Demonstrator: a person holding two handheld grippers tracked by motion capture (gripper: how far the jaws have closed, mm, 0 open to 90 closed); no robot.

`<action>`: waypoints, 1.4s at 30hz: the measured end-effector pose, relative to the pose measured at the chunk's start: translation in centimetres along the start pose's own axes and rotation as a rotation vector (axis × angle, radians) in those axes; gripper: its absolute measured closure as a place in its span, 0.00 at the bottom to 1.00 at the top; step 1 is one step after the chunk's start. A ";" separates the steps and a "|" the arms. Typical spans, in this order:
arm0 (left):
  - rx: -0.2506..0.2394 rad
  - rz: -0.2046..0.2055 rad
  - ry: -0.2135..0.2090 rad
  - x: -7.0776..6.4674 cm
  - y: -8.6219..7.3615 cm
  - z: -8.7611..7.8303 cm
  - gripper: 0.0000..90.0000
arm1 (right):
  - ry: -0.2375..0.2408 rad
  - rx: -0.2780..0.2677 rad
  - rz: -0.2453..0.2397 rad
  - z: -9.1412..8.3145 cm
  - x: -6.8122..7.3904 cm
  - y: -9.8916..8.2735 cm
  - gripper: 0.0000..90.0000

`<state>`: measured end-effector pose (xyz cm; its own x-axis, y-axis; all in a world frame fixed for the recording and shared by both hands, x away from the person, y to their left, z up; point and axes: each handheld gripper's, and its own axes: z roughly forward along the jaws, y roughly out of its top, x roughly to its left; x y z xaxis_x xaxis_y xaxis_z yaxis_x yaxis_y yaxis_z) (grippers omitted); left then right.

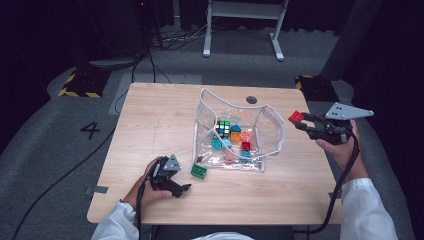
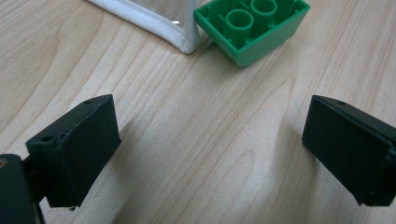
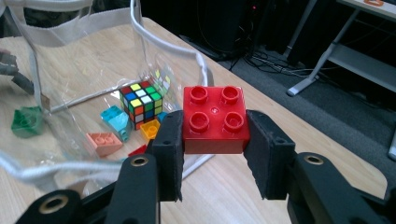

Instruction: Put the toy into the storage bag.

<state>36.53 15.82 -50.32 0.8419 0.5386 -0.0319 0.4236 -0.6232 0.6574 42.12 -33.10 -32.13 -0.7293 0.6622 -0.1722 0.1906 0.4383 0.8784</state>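
My right gripper (image 1: 300, 120) is shut on a red four-stud brick (image 3: 215, 119) and holds it in the air just right of the clear plastic bag (image 1: 270, 125). The red brick (image 1: 296, 117) hangs beside the bag's white rim. Inside the bag lie a colour cube (image 1: 223, 128) and several small bricks. A green brick (image 1: 199, 171) lies upside down on the table by the bag's near left corner. My left gripper (image 1: 184, 187) rests low on the wood, open, with nothing between its jaws; in the left gripper view the green brick (image 2: 254, 30) sits ahead of them.
The wooden table (image 1: 150, 130) has bare room on its left half and along the front edge. A round hole (image 1: 251, 99) sits near the far edge. Beyond the table stand a white frame (image 1: 245, 25) and cables on the grey floor.
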 end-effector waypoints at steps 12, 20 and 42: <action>0.000 0.000 0.000 0.0 0.0 0.0 0.05 | 0.050 0.004 -0.012 3.0 0.0 2.2 0.66; 0.000 0.000 0.000 0.0 0.0 0.0 0.04 | 0.124 0.040 -0.052 6.0 1.3 3.4 0.66; 0.000 0.000 0.001 0.0 0.0 0.0 0.05 | 0.247 0.346 -0.233 13.3 4.4 5.1 0.66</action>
<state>36.53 15.83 -50.32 0.8419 0.5388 -0.0313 0.4233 -0.6232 0.6576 48.62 -19.92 -34.35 -0.9048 0.3764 -0.1991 0.1803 0.7623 0.6216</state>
